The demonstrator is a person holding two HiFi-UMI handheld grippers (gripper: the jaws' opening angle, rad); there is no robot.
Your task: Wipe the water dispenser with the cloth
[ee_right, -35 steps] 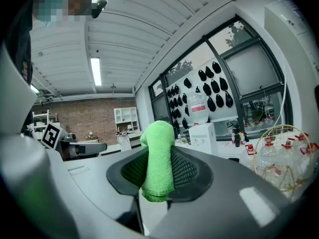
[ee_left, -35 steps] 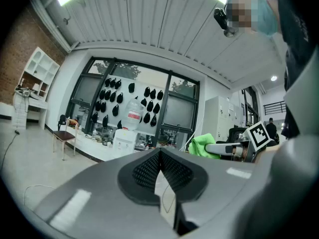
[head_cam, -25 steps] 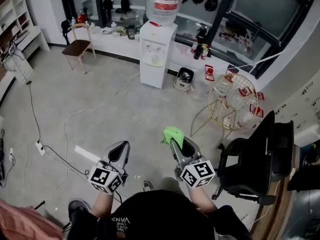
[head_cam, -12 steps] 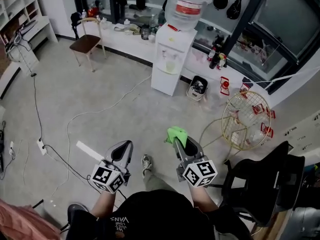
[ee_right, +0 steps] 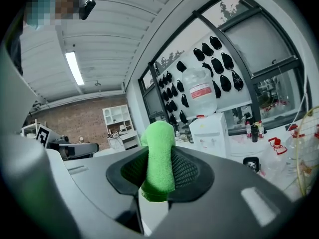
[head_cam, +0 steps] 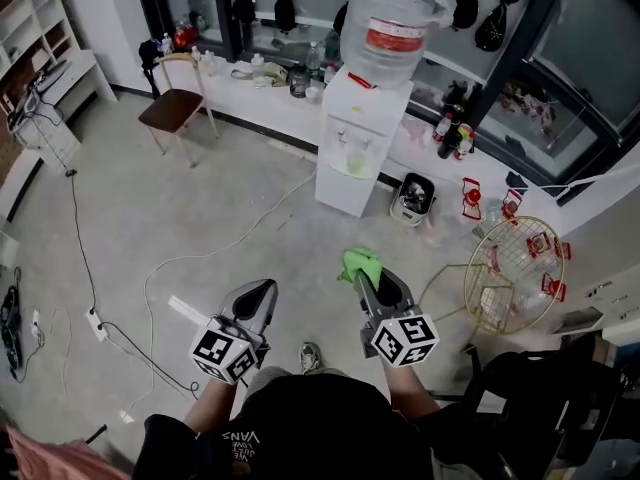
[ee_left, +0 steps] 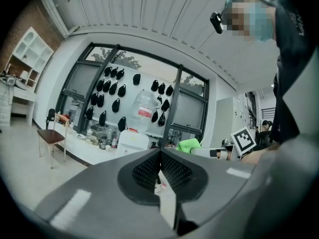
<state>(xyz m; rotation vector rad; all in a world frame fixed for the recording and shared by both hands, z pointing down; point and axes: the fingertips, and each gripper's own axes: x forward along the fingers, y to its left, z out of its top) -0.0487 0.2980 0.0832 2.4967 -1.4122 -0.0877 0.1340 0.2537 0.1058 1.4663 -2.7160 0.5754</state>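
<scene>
my right claw [head_cam: 362, 280] is closed tight on the green cloth [head_cam: 360, 264]. in the right gripper view the cloth stands up as a folded roll between the two dark ribbed pads, which press it from both sides. its top pokes out past the tips and its lower end hangs just under the pads. my left claw [head_cam: 264, 294] is closed too, with nothing in it: in the left gripper view its pads meet along a thin line. i hold both claws out in front of me above the grey floor [head_cam: 180, 198], side by side and apart, each pointing forward.

the white water dispenser [head_cam: 358, 146] stands ahead of me and well apart from both claws, against the low white desk [head_cam: 262, 96] that runs under the dark-framed windows. a large clear water bottle [head_cam: 392, 20] with a red label sits upside down on top of it. the cloth touches no part of the dispenser.

a wooden chair [head_cam: 176, 100] stands to the left along the same desk. a white cable [head_cam: 200, 256] trails across the floor from the dispenser's side toward my left. to my right a gold wire basket [head_cam: 512, 274] sits on thin legs, and a black office chair [head_cam: 545, 408] is at the lower right.
</scene>
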